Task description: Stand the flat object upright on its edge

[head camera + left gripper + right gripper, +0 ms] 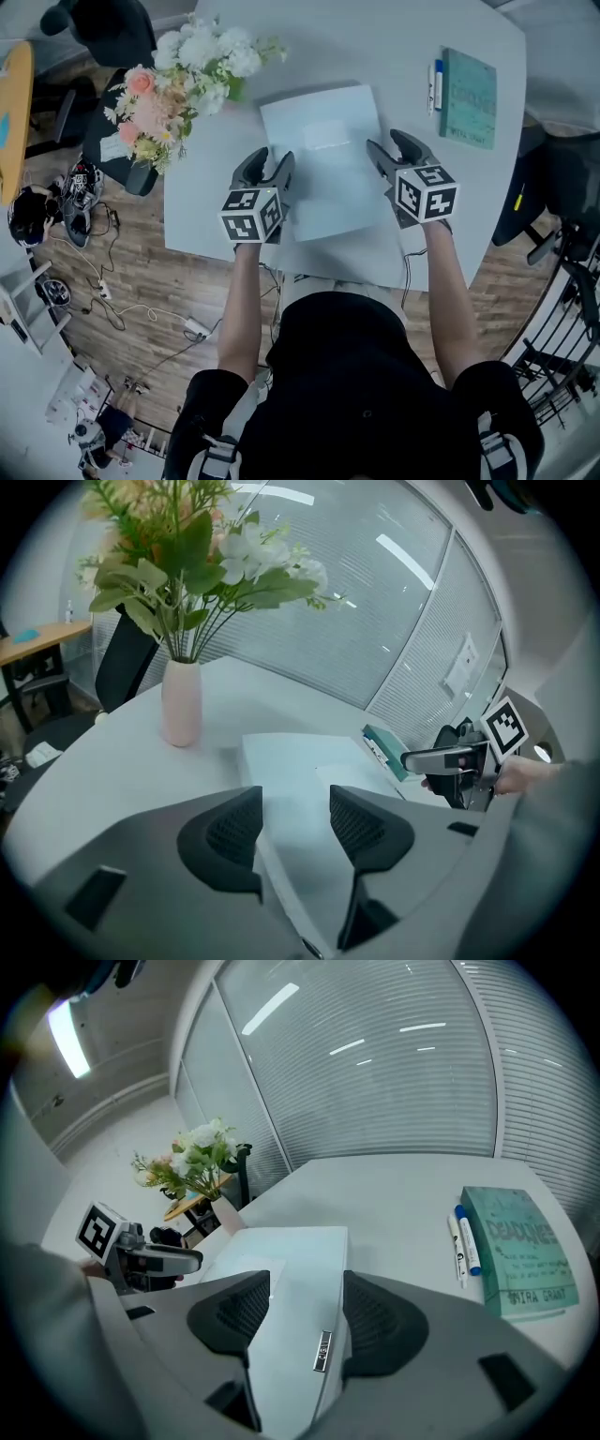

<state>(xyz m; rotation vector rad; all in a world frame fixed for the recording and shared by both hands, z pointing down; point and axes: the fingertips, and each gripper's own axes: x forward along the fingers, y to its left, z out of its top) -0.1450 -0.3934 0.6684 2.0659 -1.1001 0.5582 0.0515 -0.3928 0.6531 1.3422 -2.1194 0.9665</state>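
1. The flat object [323,173], a thin, pale blue-grey rectangle with a smooth matt top, is seen lying flat on the white table [375,42] at the centre of the head view, raised on no edge
2. The left tool [272,161] is placed at the flat object's left edge in the head view. In the left gripper view its two dark, ribbed pads [234,829] are held apart, with that edge running through the gap and neither pad pressed against it
3. The right tool [389,142] is placed at the opposite, right edge. In the right gripper view its jaws are likewise spread, and the flat object's side, marked by a small silver metal badge [322,1351], is seen in the gap with no clamping visible
4. A teal notebook [468,97] with a printed cover is laid in the upper right of the head view, with two slim pens [437,84] just beside its left side
5. A bunch of white and pink flowers [183,75] with green leaves is shown at the upper left, stood in a smooth, pale pink cylindrical vase [182,703] on the table, well apart from the notebook
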